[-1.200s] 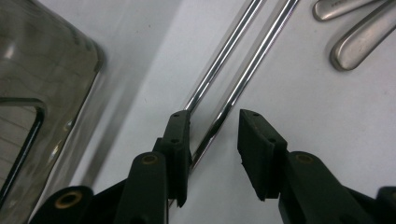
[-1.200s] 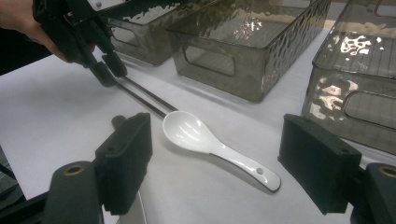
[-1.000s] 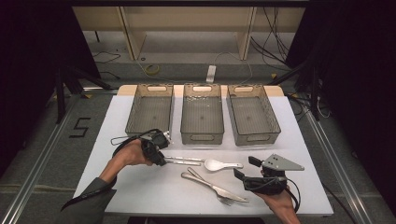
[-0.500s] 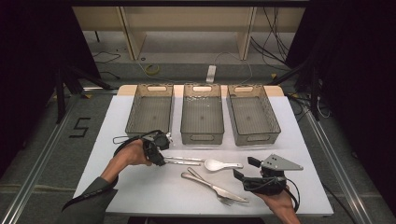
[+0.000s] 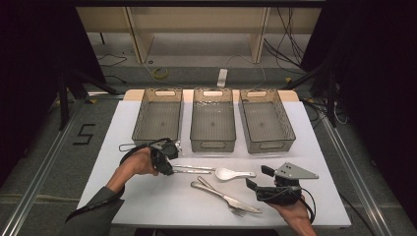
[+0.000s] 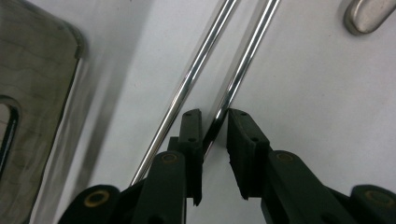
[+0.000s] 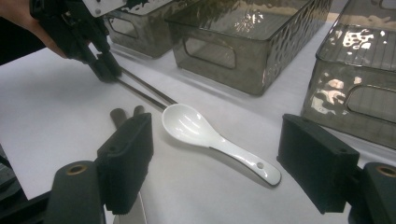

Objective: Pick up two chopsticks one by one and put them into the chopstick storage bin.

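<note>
Two metal chopsticks [image 5: 193, 170] lie side by side on the white table, left of a white ceramic spoon [image 5: 235, 173]. My left gripper [image 5: 168, 168] points down at their left ends. Its jaws [image 6: 215, 127] have just been closing; one chopstick [image 6: 243, 65] runs between the narrow-set pads, which are not pressing on it, and the other chopstick [image 6: 196, 70] lies outside the left pad. My right gripper [image 5: 258, 178] rests near the front right, open and empty. Ahead of the right gripper [image 7: 219, 140] lies the spoon [image 7: 205, 133].
Three clear grey bins [image 5: 157, 118] [image 5: 212, 120] [image 5: 265, 120] stand in a row at the back, all bare inside. A knife [image 5: 236, 202] and a fork [image 5: 235, 211] lie crossed near the front edge, left of my right hand. Dark floor surrounds the table.
</note>
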